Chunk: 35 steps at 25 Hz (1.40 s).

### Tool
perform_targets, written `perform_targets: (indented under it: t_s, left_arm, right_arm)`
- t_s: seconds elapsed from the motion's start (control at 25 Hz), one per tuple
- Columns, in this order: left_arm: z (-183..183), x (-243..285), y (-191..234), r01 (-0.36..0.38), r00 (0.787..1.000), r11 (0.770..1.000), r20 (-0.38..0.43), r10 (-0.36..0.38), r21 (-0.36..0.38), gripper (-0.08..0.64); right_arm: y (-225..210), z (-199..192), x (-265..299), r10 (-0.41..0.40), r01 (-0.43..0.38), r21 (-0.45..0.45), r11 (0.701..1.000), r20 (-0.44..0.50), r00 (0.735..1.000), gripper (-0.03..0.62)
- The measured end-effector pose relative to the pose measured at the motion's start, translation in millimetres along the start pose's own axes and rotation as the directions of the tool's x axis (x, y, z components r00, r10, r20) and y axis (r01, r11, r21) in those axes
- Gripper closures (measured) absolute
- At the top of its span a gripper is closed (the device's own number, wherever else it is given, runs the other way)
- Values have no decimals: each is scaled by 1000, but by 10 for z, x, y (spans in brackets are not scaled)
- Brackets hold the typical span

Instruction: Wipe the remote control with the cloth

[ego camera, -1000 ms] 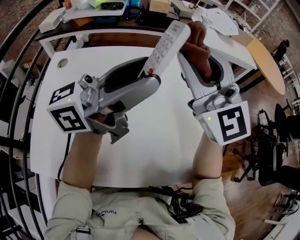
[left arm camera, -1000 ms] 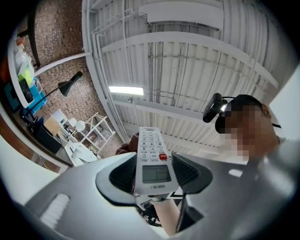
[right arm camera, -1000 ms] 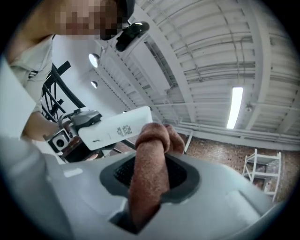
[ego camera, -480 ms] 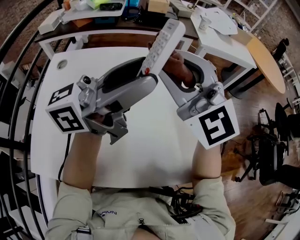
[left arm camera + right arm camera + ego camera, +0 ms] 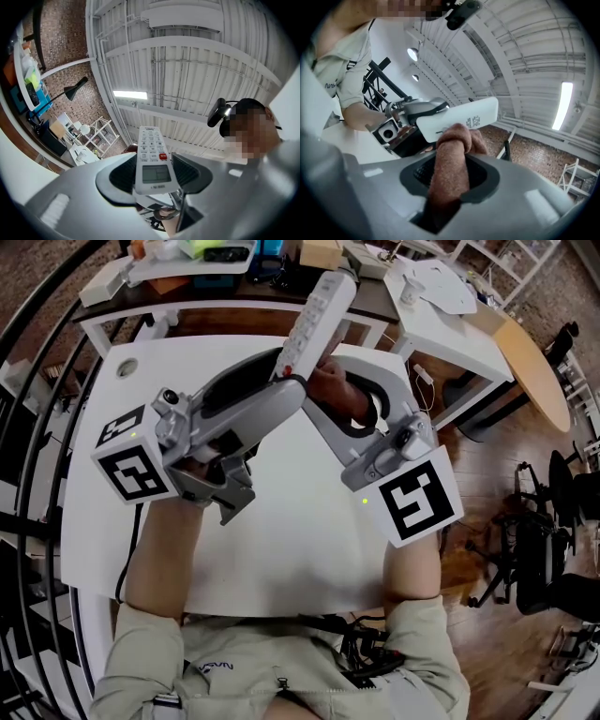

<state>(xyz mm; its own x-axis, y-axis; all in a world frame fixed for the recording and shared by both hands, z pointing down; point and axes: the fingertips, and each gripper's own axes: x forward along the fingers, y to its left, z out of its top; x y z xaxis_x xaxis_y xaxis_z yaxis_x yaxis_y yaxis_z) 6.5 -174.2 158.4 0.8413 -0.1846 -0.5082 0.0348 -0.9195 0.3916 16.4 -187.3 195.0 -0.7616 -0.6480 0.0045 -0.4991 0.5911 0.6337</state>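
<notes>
While the jaws of the left gripper (image 5: 286, 390) clamp the remote control (image 5: 314, 315) only at its base, the cloth (image 5: 450, 164) pinched by the right gripper (image 5: 342, 395) could lever it loose

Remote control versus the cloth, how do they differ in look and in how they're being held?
The remote control is white, rigid and flat, with buttons; the cloth is brown, soft and bunched. The remote control sticks far out of the left gripper, tilted upward; the cloth barely pokes past the right gripper. Shared: each is clamped between jaws, and the cloth appears to touch the remote control's back.
</notes>
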Motion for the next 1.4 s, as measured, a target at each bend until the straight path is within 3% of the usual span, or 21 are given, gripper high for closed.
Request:
perform_targets:
  t_s: [0.24, 0.44, 0.6, 0.76, 0.92, 1.08, 1.2, 1.4]
  left_arm:
    - [-34, -42, 66, -51, 999, 998, 1, 51, 27, 316]
    - [125, -105, 188, -70, 997, 997, 28, 69, 27, 316]
    - [198, -169, 249, -156, 988, 978, 29, 153, 141, 316]
    - [277, -245, 327, -281, 959, 915, 40, 282, 291, 315]
    - [259, -300, 477, -383, 911, 820, 28, 411, 426, 316]
    - [196, -375, 778, -459, 836, 695, 4, 549, 554, 316]
    - [147, -419, 1028, -489, 785, 638, -18, 619, 595, 316]
    - [10, -544, 1475, -530, 678, 560, -79, 731, 637, 316]
  right_arm:
    - [95, -46, -58, 48, -48, -20, 999, -27, 999, 479]
    - [242, -121, 67, 156, -158, -28, 987, -62, 986, 479]
    - [74, -25, 57, 86, -87, 70, 994, 22, 996, 479]
    - [-202, 59, -3, -24, 14, 137, 991, 72, 997, 479]
    - [-441, -40, -52, -130, 117, 188, 975, 55, 990, 479]
    - [-662, -316, -37, -191, 188, 256, 948, -11, 981, 477]
    - [-784, -571, 10, -212, 225, 298, 928, -74, 974, 477]
    - [-885, -1048, 155, -203, 265, 335, 904, -207, 957, 477]
